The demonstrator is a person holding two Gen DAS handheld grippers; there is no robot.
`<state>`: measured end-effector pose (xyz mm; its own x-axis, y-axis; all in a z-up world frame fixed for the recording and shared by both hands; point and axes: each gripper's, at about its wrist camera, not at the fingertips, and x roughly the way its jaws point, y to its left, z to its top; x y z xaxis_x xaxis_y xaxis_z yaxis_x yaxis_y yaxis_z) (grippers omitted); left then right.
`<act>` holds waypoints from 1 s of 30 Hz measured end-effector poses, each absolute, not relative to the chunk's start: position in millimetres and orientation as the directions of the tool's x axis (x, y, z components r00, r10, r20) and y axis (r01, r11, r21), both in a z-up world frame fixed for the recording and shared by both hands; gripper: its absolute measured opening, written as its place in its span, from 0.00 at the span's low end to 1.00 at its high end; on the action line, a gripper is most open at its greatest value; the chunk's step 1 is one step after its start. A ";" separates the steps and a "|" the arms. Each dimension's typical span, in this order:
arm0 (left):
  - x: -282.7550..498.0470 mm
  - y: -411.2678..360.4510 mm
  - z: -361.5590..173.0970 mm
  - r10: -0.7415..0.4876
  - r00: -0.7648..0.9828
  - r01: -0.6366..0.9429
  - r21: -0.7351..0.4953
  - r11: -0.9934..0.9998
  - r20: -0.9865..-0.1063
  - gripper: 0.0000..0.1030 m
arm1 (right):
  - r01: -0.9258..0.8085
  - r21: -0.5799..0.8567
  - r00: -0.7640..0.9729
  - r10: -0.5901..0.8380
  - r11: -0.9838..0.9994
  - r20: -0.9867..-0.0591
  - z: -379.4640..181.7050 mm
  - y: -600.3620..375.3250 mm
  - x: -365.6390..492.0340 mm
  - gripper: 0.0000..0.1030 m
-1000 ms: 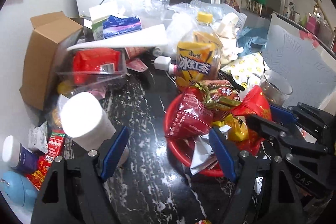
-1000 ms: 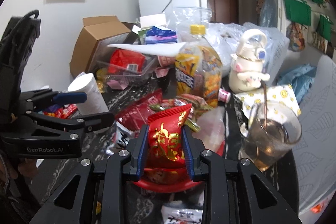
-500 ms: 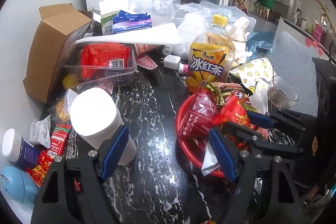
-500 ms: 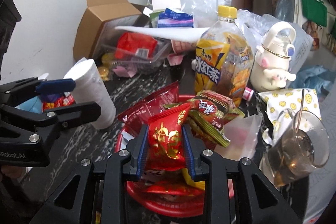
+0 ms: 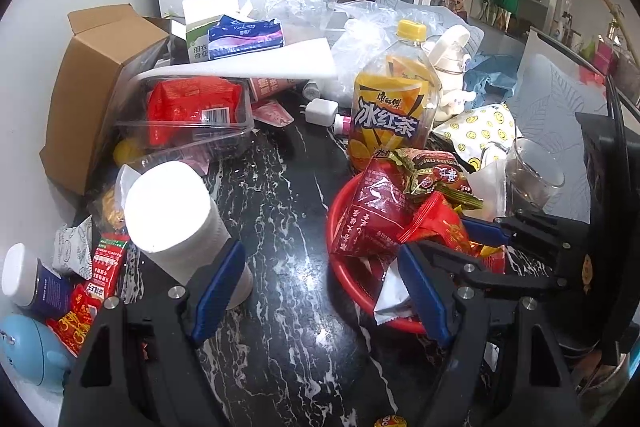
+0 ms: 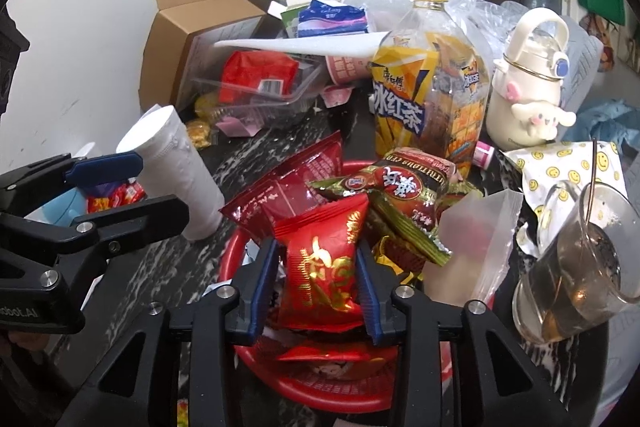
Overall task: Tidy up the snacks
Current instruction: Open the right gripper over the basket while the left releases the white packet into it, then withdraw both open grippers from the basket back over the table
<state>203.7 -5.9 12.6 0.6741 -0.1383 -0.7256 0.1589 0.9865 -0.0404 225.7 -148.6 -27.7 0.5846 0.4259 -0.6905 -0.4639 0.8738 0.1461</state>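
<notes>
Letting go: the right gripper (image 6: 318, 279) is over the red basket (image 6: 340, 393), and its jaws are opening around a red snack pack (image 6: 320, 267).
Where the pack is: it stands between the two blue pads, on top of the other snacks in the basket. I think it goes there because that is where the snacks get piled.
Grip: the pads look just off the pack's sides now, so I think it rests on the pile.
Other gripper: the left gripper (image 5: 320, 291) has its jaws spread wide with nothing in them. It hangs over the dark table (image 5: 280, 227), beside the white paper roll (image 5: 180, 219).
What is left: more red packs (image 5: 100, 279) lie by the roll.
</notes>
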 end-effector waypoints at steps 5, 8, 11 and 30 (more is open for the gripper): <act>201.0 -9.0 14.3 -0.147 0.680 0.171 -0.039 0.984 -0.718 0.76 | -0.463 0.138 0.598 0.424 0.875 -0.681 -21.1 -150.9 219.8 0.43; 199.0 -10.5 15.6 -0.158 0.680 0.179 -0.046 0.983 -0.716 0.76 | -0.463 0.128 0.609 0.419 0.877 -0.673 -14.5 -151.6 215.5 0.45; 197.2 -10.4 18.5 -0.165 0.684 0.181 -0.054 0.982 -0.711 0.76 | -0.454 0.100 0.624 0.396 0.885 -0.674 -10.0 -151.9 212.4 0.46; 142.7 -18.5 75.5 -0.167 0.779 0.188 -0.030 0.982 -0.604 0.76 | -0.427 0.031 0.725 0.363 0.904 -0.585 50.1 -167.7 163.0 0.46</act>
